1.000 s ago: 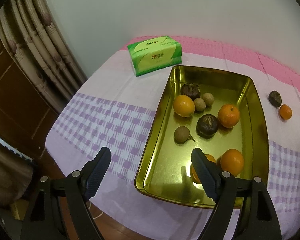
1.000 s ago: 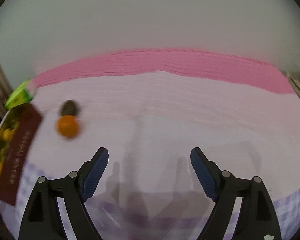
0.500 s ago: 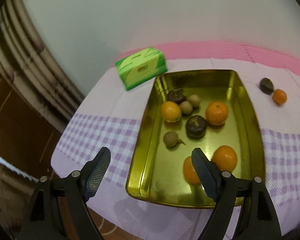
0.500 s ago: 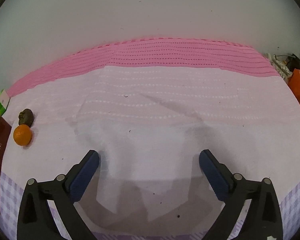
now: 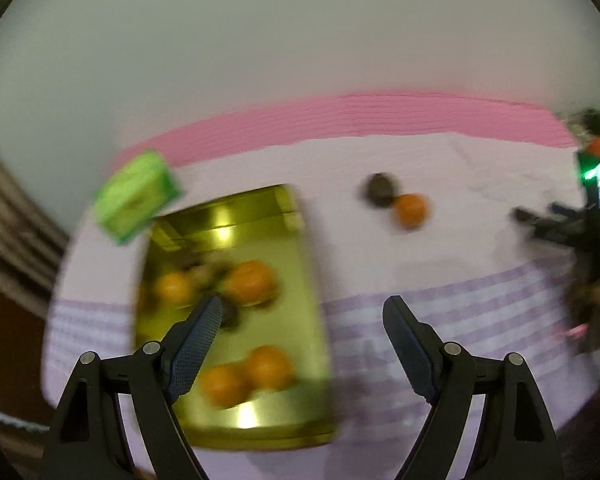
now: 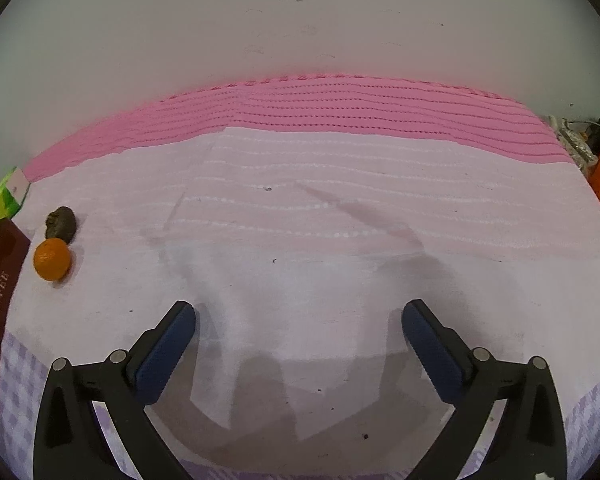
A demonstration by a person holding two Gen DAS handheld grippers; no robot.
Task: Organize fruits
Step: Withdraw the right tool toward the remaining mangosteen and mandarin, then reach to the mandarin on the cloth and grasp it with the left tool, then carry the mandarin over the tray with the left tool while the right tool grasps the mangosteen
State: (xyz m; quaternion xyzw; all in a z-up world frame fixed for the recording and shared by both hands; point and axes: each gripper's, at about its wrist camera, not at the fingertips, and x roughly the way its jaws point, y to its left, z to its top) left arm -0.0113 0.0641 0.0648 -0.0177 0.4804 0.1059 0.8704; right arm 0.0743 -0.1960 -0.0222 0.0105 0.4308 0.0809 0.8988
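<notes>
While the left wrist view is smeared with blur, you can make out the worktop (image 6: 340,220) under its pink and lilac cloth, with the gold tray (image 5: 292,340) lying on it as your landmark. Inside the tray sit several oranges (image 5: 252,280) and some darker fruits too blurred to tell apart. Just behind the tray's far left corner stands the green tissue box (image 5: 136,196). To the right of the tray, apart from it on the cloth, a loose orange (image 6: 52,259) touches a dark brown fruit (image 6: 61,222) lying just behind it. Your left tongs (image 5: 302,312) hang released over the tray's right rim, gripping nothing. Your right tongs (image 6: 298,316) are likewise spread wide over bare cloth, well right of the tray.
</notes>
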